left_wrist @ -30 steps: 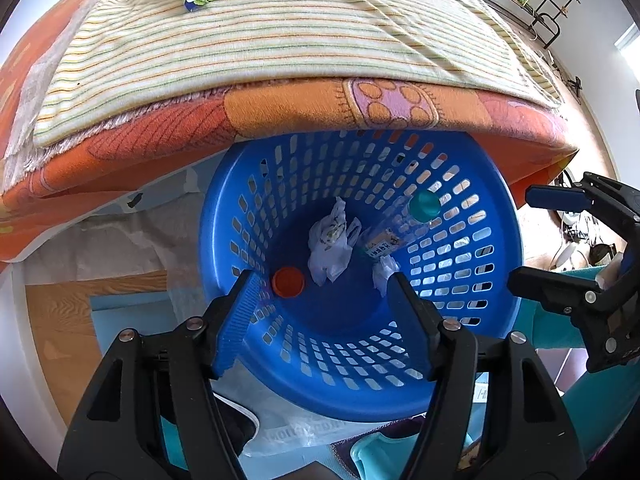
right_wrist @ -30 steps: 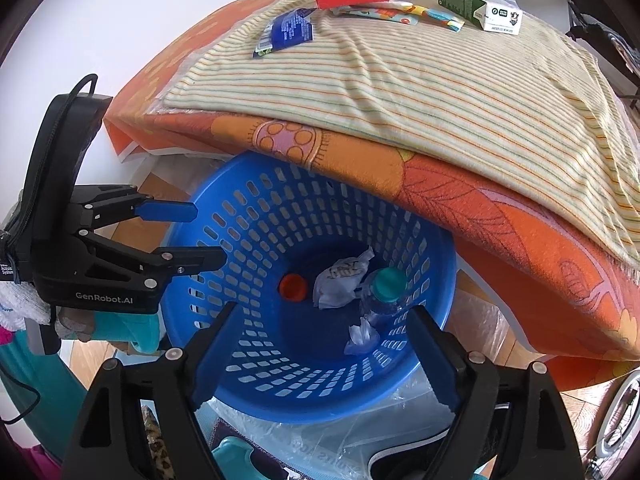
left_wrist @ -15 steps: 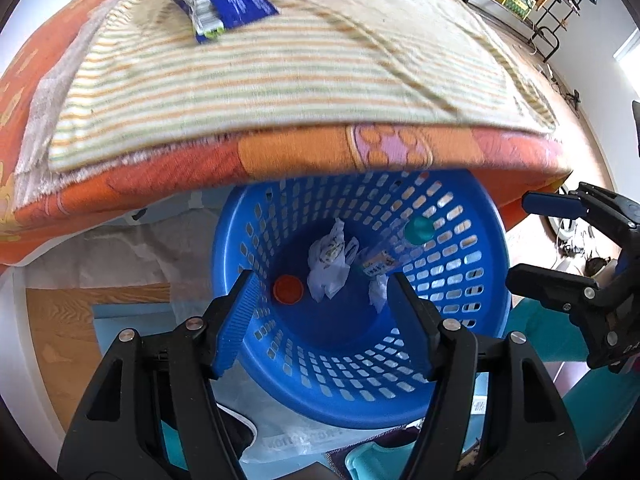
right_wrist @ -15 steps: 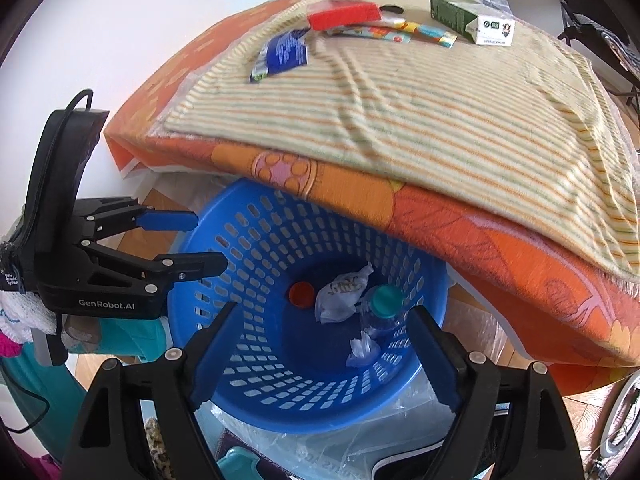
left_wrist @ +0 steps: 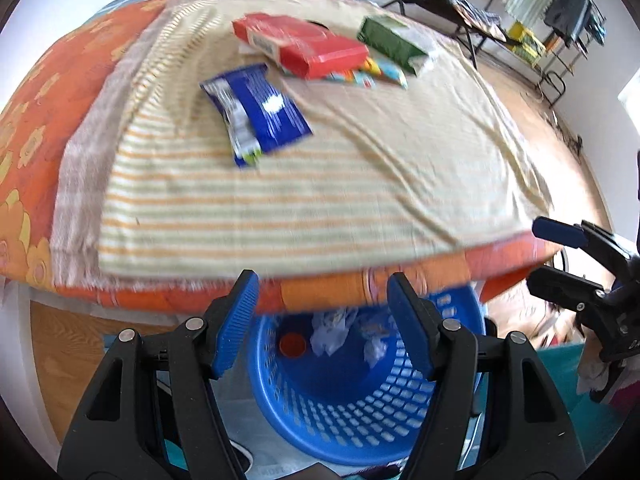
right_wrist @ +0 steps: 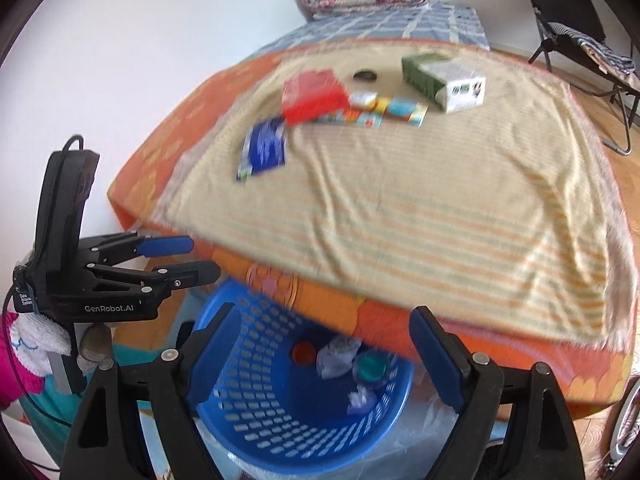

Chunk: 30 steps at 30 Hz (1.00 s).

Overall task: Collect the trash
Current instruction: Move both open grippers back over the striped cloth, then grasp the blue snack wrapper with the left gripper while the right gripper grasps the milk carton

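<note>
We hold both claws above the blue laundry basket [left_wrist: 352, 412], which sits on the floor tucked partly under the near edge of the bed [right_wrist: 400, 216]. The left claw [left_wrist: 322, 322] stands partly open with nothing between its pads. The right claw [right_wrist: 326, 354] is opening wider, and it too carries nothing.

The trash we have yet to gather lies on the striped cloth near the far end of the bed: a blue snack wrapper [left_wrist: 256, 114] closest to us, a red box [left_wrist: 300, 44] just beyond it resting on a colourful flat packet [right_wrist: 380, 114], and a green and white carton [right_wrist: 444, 80] toward the right edge. A small dark thing [right_wrist: 365, 75] lies behind the red box; we cannot tell what it is.

We judge the main risks as follows. The wrapper is thin and lies flat on soft cloth, so a pinch may catch the cloth with it or slide off the foil. The red box overlaps the packet, so lifting one may drag the other. The bed's edge overhangs the basket, so a drop made too early may land on the bedding or the floor.

In the basket lie an orange bottle cap [right_wrist: 303, 353], crumpled white paper [right_wrist: 336, 358], a smaller white scrap [right_wrist: 360, 398] and a clear bottle with a teal cap [right_wrist: 372, 368].
</note>
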Available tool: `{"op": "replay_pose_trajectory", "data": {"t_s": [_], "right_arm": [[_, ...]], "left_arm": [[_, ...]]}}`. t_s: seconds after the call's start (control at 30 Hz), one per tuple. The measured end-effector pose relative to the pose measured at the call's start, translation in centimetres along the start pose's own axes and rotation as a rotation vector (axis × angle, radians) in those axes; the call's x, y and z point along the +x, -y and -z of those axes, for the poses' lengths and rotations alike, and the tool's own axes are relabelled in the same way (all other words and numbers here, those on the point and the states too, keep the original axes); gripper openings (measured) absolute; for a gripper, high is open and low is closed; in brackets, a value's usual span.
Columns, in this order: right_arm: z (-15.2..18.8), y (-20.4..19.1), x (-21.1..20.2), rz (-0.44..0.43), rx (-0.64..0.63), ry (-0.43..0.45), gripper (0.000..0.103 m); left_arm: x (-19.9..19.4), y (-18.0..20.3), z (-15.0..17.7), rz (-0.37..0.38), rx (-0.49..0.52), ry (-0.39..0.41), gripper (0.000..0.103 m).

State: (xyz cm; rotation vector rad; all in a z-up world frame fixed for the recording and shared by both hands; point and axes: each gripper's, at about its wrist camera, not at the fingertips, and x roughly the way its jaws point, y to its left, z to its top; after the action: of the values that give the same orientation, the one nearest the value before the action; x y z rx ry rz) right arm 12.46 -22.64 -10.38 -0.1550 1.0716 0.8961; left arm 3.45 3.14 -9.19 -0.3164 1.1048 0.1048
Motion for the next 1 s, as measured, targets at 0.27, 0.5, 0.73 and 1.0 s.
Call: {"op": "replay_pose_trajectory", "data": {"t_s": [0.27,0.5,0.73,1.0], "right_arm": [[-5.4,2.3,-1.2,0.042,0.020,0.084,0.091],[-10.8,5.9,0.0,0.113,0.034,0.128,0.092],[-15.4,9.2,2.5,0.175,0.032,0.151,0.091],[-18.7,10.0,5.8,0.219,-0.045,0.126,0.091]], "left_arm": [[0.4,-1.6,-4.3,-0.003,-0.103,0.033,0.068],[2.1,-2.8,-6.9,-0.025,-0.149,0.035,0.069],[3.8,-4.2,-8.6,-0.036,-0.208,0.022,0.068],[5.7,-4.8,-10.5,-0.069,-0.221,0.010,0.068]]}}
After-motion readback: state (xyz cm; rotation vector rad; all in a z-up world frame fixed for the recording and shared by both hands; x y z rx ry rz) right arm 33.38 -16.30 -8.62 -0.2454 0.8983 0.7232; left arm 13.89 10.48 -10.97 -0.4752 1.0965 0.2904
